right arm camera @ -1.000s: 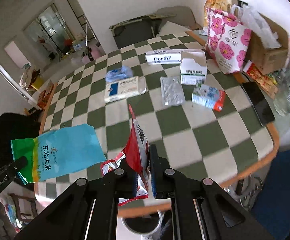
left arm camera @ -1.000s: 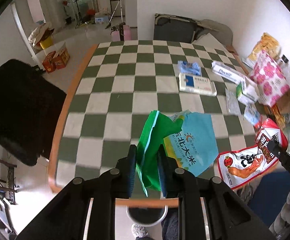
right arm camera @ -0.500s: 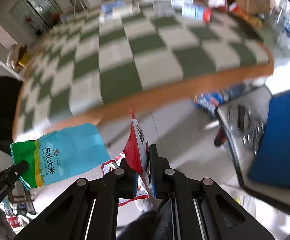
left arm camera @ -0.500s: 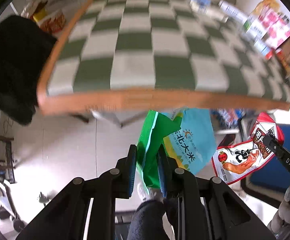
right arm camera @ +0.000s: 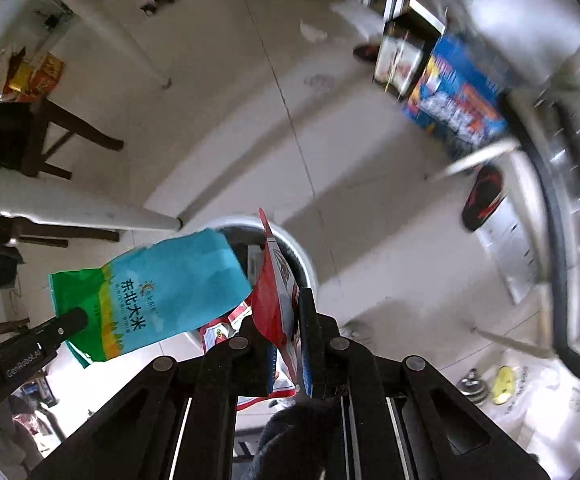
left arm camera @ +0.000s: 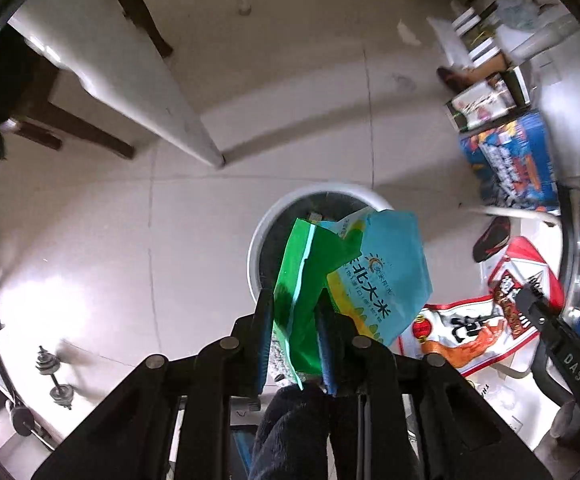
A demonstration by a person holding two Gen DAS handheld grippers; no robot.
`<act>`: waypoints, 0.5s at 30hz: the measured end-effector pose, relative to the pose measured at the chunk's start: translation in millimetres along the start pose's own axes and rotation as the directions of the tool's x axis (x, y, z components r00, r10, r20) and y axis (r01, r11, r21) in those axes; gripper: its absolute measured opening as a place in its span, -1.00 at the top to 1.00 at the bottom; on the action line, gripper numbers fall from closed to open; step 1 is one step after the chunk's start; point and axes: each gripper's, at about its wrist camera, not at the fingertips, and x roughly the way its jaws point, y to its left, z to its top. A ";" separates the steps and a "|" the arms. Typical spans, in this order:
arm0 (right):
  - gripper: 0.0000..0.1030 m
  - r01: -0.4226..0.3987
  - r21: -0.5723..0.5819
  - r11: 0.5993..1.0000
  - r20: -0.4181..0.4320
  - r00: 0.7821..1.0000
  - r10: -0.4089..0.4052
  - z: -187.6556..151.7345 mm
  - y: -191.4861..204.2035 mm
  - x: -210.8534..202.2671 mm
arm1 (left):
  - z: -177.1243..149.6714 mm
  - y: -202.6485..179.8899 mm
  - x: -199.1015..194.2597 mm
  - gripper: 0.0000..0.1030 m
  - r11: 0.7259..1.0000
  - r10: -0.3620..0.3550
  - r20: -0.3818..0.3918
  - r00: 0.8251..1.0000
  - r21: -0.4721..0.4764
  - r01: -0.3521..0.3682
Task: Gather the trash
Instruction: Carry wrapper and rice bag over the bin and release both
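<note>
Both claws have come down from above the checked table, which no longer shows at all; now they point straight down at the floor, over a round white trash bin (left arm camera: 322, 196).

The left claw (left arm camera: 296, 312) is pinching the green and blue rice bag (left arm camera: 374, 276) by its green edge. Its jaws are close together with the thin bag pressed between them. The bag hangs in the air right above the mouth of the bin, and its blue end sticks out to the side.

The right claw (right arm camera: 285, 316) is shut tight on the red snack bag (right arm camera: 275, 280), holding it near one edge. That bag also hangs over the bin, just beside the rice bag.

Both bags look empty, flat and very light. They are soft and floppy, so they bend and hang where they like. Their skin looks shiny and probably a bit slippery. They will not break. A pinch on an edge or a corner is enough to hold one, as both claws do now.

Because they are so light, they may flutter or drift sideways when let go. The wide blue end could catch on the bin's rim, so a low drop over the middle seems safest.
</note>
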 end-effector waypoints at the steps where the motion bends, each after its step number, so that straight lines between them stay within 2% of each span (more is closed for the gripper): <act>1: 0.81 -0.007 0.003 1.000 -0.018 1.000 0.007 1.2 0.1 16.1 | 2.1 2.0 15.6 0.63 1.000 -0.008 -0.017 1.000 -0.009 0.007; 2: 0.81 -0.020 0.010 1.000 -0.047 0.999 0.021 -0.2 -1.1 38.9 | 3.8 4.3 28.4 0.59 1.000 -0.018 -0.035 0.999 -0.022 0.017; 3: 0.79 -0.027 0.012 1.000 -0.069 0.997 0.027 -0.4 -0.6 54.3 | 4.8 6.2 39.8 0.43 0.999 -0.026 -0.051 0.998 -0.030 0.024; 4: 0.78 -0.035 0.009 0.999 -0.107 0.994 0.036 -2.1 -0.1 76.5 | 5.3 8.4 50.0 0.07 0.999 -0.027 -0.060 0.998 -0.037 0.025; 5: 0.77 -0.036 0.006 0.999 -0.128 0.991 0.037 -0.6 0.3 88.5 | 6.8 10.4 55.8 -0.17 0.999 -0.025 -0.059 0.998 -0.044 0.022; 6: 0.63 -0.048 0.008 0.999 -0.162 0.986 0.049 -3.4 0.0 107.5 | 5.4 14.3 58.3 -0.65 0.999 -0.020 -0.054 0.998 -0.048 0.018; 7: 0.24 -0.054 0.003 0.999 -0.177 0.983 0.054 -4.8 0.3 116.7 | 4.3 16.5 62.3 -0.90 0.999 -0.014 -0.052 0.999 -0.053 0.011; 10: -0.42 -0.040 -0.044 0.998 -0.202 0.979 0.030 -12.3 2.6 138.5 | -2.6 23.4 69.7 -0.92 0.998 -0.007 -0.058 0.998 -0.067 0.003; 11: -0.57 -0.032 -0.076 0.997 -0.212 0.977 0.016 -15.6 5.0 143.9 | -4.3 26.5 70.5 -0.92 0.998 0.004 -0.056 0.998 -0.067 -0.008; 12: -0.87 -0.012 -0.105 0.994 -0.216 0.976 -0.011 -18.5 7.0 146.8 | -7.2 25.7 70.0 -0.92 0.998 0.017 -0.051 0.999 -0.065 -0.020; 13: -1.00 -0.002 -0.125 0.992 -0.215 0.976 -0.026 -20.0 7.8 146.9 | -10.7 26.3 69.8 -0.92 0.998 0.024 -0.040 0.999 -0.065 -0.027; 15: -1.00 0.024 -0.175 0.984 -0.199 0.978 -0.059 -24.9 11.5 145.7 | -16.0 26.7 66.3 -0.92 0.997 0.056 -0.018 0.998 -0.059 -0.057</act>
